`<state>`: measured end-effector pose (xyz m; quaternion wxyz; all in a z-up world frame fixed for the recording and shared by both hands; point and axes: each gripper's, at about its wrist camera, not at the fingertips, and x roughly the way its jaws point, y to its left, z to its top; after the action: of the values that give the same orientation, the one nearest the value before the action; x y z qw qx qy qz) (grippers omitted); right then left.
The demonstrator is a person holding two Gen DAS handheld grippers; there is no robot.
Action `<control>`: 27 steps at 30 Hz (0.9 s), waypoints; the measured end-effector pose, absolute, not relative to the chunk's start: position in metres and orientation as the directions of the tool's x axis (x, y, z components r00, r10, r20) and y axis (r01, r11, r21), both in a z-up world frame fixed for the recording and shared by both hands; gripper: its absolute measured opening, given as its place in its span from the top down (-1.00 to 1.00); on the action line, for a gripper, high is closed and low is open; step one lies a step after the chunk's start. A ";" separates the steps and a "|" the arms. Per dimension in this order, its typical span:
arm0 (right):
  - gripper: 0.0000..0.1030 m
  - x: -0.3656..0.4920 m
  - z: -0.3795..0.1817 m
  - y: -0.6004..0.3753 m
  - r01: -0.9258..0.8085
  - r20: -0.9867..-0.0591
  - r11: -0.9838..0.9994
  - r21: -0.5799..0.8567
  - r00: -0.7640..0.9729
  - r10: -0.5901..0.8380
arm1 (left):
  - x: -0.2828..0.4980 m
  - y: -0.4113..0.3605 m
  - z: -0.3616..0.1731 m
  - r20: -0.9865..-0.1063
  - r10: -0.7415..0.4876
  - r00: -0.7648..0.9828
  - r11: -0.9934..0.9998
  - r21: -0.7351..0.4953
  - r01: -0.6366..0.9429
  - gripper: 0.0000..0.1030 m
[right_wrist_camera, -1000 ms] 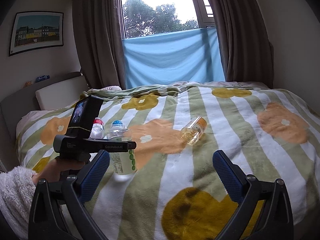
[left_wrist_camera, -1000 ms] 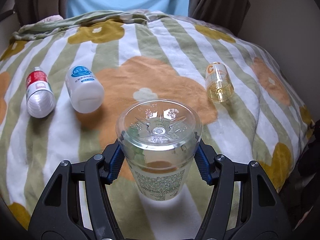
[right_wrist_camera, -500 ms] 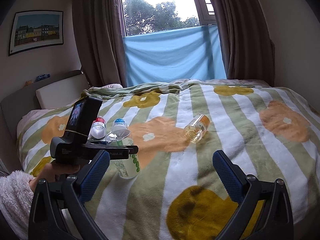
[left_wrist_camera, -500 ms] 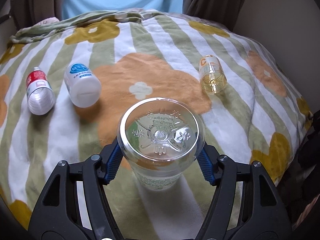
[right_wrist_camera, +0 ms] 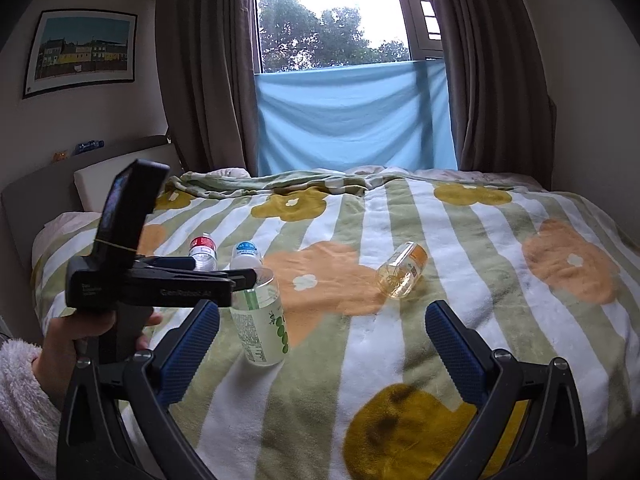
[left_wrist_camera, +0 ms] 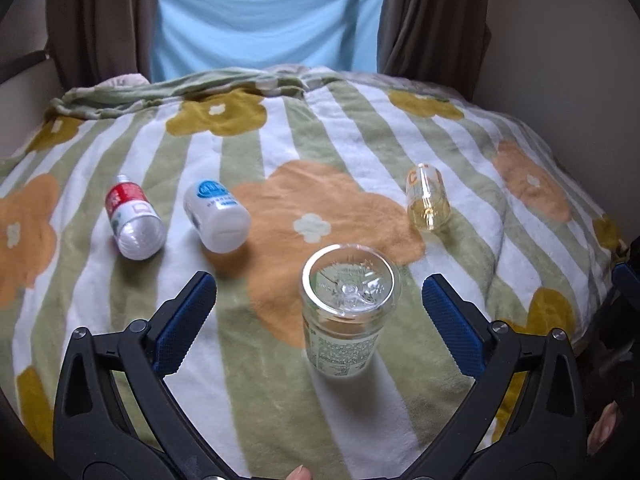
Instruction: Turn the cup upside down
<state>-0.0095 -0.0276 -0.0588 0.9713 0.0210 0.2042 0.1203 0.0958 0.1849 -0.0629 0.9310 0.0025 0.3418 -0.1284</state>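
Cup: clear plastic cup (left_wrist_camera: 347, 312) stands base-up on the bed's blanket (left_wrist_camera: 280, 380), looks light and thin-walled.
Hold: I'd take mid-wall, gently.
Left gripper (left_wrist_camera: 319, 300): jaws wide, empty.
Right gripper (right_wrist_camera: 322, 330): jaws wide, empty.

Soft window (right_wrist_camera: 332, 16) daylight, fisheye-warped dark corners

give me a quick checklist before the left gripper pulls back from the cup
1. Cup base up, mouth down on the blanket: ok.
2. Left gripper open, fingers apart from the cup on both sides: ok.
3. Cup standing straight: not ok, it leans slightly in the right wrist view.
4. Rim fully seated on the soft blanket: cannot tell.
5. Right gripper open, empty, clear of the cup: ok.
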 end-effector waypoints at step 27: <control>-1.00 -0.012 0.010 0.031 -0.021 -0.239 0.999 -0.030 0.971 0.013 | -0.026 0.286 0.030 -0.271 -0.074 0.960 0.997 -0.006 0.075 -0.99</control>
<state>-0.0122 0.0306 0.0104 0.9926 -0.0161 0.1204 0.0085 -0.0260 0.2863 0.0297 0.9899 0.0024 0.1367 -0.0377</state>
